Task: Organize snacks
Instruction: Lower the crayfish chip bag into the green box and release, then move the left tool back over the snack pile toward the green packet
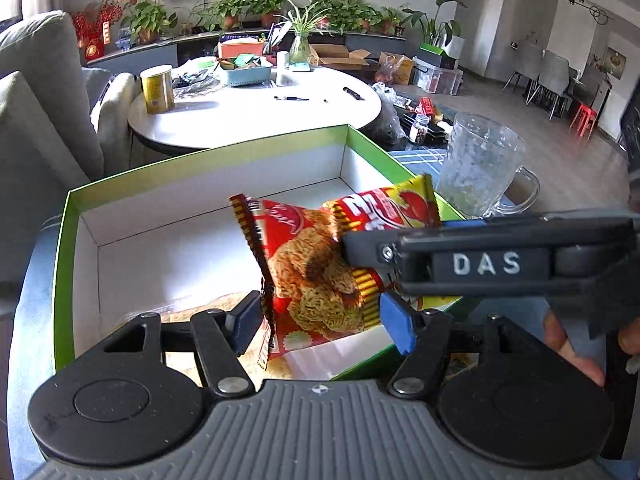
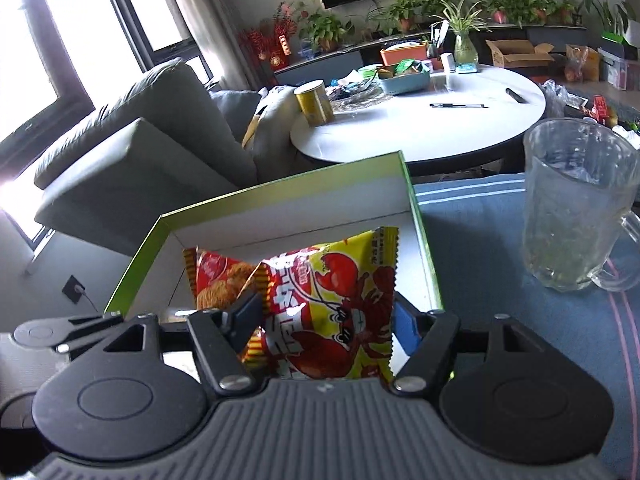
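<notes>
A green-edged white box lies open on a blue cloth. My left gripper is shut on a red noodle-snack packet and holds it over the box. My right gripper is shut on a yellow packet with a red lobster, also over the box. In the left wrist view the right gripper's body reaches in from the right, with the yellow packet behind the red one. The red packet shows left of the yellow one in the right wrist view.
A clear glass mug stands right of the box, also in the right wrist view. Behind is a round white table with a yellow can, pens and a basket. A grey sofa is to the left.
</notes>
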`<move>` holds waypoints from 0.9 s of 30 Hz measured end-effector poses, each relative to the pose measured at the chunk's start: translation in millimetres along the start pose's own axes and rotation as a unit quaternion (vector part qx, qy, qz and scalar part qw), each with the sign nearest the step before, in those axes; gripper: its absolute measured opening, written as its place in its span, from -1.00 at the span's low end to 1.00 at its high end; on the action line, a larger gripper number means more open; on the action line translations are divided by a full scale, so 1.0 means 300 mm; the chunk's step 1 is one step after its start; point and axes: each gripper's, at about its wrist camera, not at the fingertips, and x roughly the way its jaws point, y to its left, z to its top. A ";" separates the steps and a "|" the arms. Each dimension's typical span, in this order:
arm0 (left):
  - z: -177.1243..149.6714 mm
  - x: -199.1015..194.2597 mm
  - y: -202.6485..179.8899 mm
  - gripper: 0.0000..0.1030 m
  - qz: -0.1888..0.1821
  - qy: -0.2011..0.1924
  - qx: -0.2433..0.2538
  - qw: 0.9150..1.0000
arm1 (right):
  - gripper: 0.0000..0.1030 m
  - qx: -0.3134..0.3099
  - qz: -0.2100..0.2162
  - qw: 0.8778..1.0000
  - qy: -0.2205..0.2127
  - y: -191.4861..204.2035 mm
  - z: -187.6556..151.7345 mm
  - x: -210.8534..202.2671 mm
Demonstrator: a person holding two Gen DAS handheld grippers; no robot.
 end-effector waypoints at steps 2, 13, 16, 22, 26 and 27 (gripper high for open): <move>-0.001 -0.009 0.012 0.31 0.006 0.001 -0.007 1.000 | 0.66 -0.002 -0.004 1.000 0.004 0.012 -0.007 -0.013; -0.036 -0.138 -0.007 0.33 0.000 -0.016 -0.008 1.000 | 0.66 0.026 -0.017 0.999 -0.015 0.007 -0.027 -0.136; -0.061 -0.180 -0.020 0.33 0.008 -0.018 0.001 1.000 | 0.66 0.023 -0.015 0.999 -0.019 0.028 -0.048 -0.182; -0.134 -0.239 -0.004 0.34 0.008 -0.011 -0.013 1.000 | 0.66 0.003 -0.012 1.000 -0.020 0.078 -0.110 -0.254; -0.200 -0.256 0.000 0.34 0.019 0.004 -0.029 0.999 | 0.66 0.002 -0.009 1.000 -0.013 0.093 -0.158 -0.277; -0.213 -0.263 0.000 0.34 0.019 0.002 -0.033 0.999 | 0.66 0.004 -0.012 1.000 -0.010 0.095 -0.171 -0.277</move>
